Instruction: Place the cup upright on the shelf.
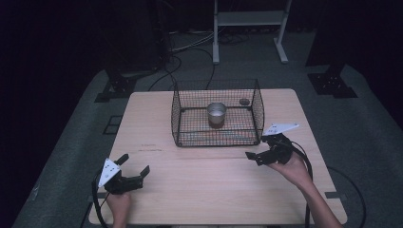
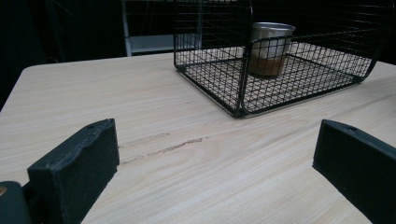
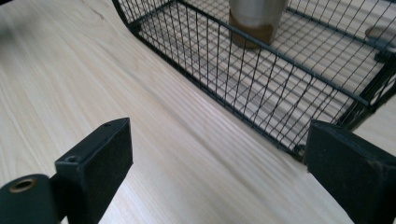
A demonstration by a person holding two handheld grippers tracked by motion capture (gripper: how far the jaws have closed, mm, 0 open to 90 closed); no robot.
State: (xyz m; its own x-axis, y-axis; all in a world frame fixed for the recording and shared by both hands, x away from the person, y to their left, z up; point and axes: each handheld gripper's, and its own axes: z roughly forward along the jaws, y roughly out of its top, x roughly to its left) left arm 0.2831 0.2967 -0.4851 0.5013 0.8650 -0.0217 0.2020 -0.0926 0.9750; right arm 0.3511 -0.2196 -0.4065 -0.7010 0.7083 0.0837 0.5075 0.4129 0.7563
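Note:
A black wire basket (image 1: 216, 138) stands at the middle of the far half of a pale wooden table (image 1: 199, 190). A metal cup (image 1: 216, 113) stands upright inside it, and a small dark object (image 1: 244, 101) lies in its back right corner. My left gripper (image 1: 135, 164) hovers low over the near left of the table, open and empty. Its view looks at the basket's (image 2: 240, 93) corner and the cup (image 2: 271, 49) between wide jaws (image 2: 214, 135). My right gripper (image 1: 257, 147), open and empty, is just off the basket's front right corner. Its view (image 3: 219, 135) shows the basket wall (image 3: 224, 70) and the cup (image 3: 254, 18).
Behind the table stand a white metal frame (image 1: 249, 19) and dark stands, with cables (image 1: 190, 52) on the grey floor. Bare wood lies between the two grippers in front of the basket. The right gripper's cable (image 1: 308, 166) trails toward the table's right edge.

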